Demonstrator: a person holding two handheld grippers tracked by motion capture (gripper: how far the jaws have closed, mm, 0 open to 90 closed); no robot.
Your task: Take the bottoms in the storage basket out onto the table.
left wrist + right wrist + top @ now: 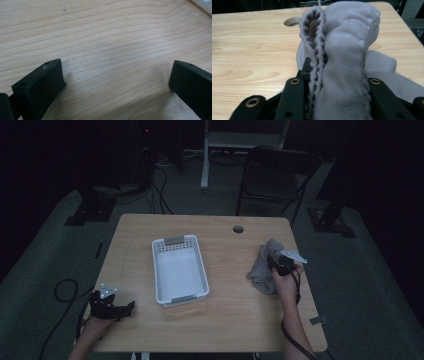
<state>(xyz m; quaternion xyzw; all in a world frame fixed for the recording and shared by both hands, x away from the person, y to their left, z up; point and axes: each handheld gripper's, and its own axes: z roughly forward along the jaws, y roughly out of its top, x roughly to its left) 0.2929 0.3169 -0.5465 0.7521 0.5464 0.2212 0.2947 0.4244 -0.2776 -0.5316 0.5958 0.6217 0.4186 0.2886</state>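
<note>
A grey knitted cloth (264, 265) lies bunched at the right side of the wooden table (225, 315). My right gripper (278, 262) is shut on the grey cloth (342, 55), a thick ribbed fold standing up between its two black jaws. A white plastic basket (179, 268) stands empty at the table's middle. My left gripper (117, 309) rests at the front left corner, its black fingers (41, 85) spread wide over bare wood with nothing between them.
A round cable hole (238, 228) sits in the table's far edge, also seen behind the cloth as a cable hole (292, 21). A dark folding chair (272, 175) stands beyond the table. A black cable (65, 290) loops on the floor at the left.
</note>
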